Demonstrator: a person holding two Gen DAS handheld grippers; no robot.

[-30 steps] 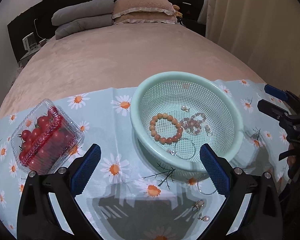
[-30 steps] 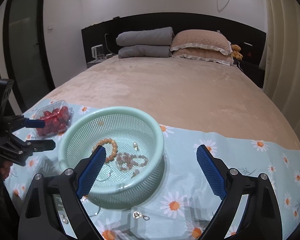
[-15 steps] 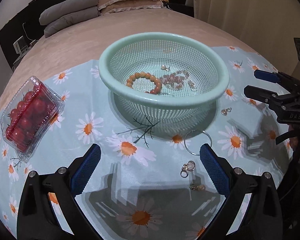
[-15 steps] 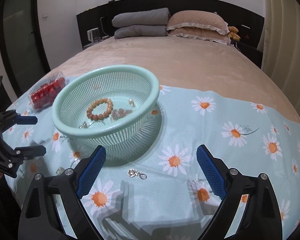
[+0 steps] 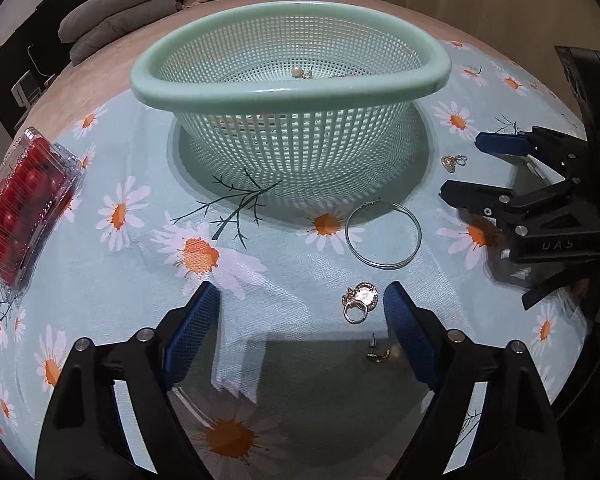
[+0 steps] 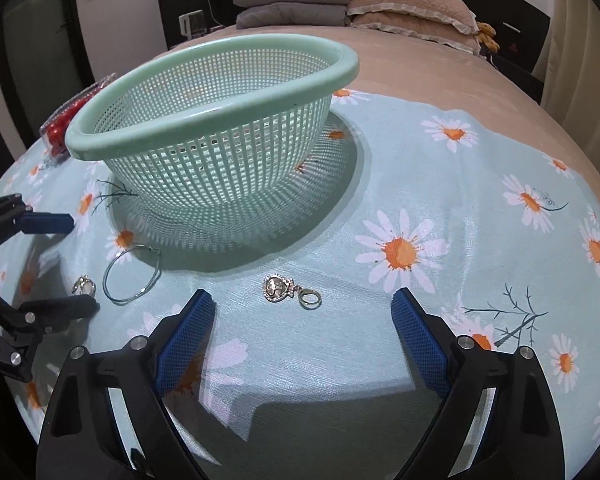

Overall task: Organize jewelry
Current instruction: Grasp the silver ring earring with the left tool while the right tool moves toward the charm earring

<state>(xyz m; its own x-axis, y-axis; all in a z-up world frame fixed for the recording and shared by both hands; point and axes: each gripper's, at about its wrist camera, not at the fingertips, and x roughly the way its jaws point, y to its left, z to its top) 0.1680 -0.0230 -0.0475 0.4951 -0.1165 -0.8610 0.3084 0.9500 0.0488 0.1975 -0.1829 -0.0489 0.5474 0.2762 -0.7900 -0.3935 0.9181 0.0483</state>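
A mint green mesh basket [image 5: 292, 80] [image 6: 220, 92] stands on a daisy-print cloth [image 5: 100, 280]; a pearl piece [image 5: 298, 71] shows inside it. Loose on the cloth lie a thin hoop [image 5: 383, 237] [image 6: 131, 280], a round charm with a clasp [image 5: 359, 303] [image 6: 85, 286], a small gold stud [image 5: 377, 353] and a heart charm with a clasp [image 6: 290, 290] [image 5: 453, 161]. My left gripper [image 5: 302, 334] is open, low over the cloth, with the round charm between its fingers. My right gripper [image 6: 302, 334] is open, just short of the heart charm.
A clear box of cherry tomatoes [image 5: 18, 208] [image 6: 66, 122] lies at the left of the cloth. The bed stretches beyond with grey and tan pillows [image 6: 340, 4]. The cloth's near edge lies under both grippers.
Both grippers have dropped low and moved closer to the cloth in front of the basket. The jewelry on the cloth now sits close to their open fingers.
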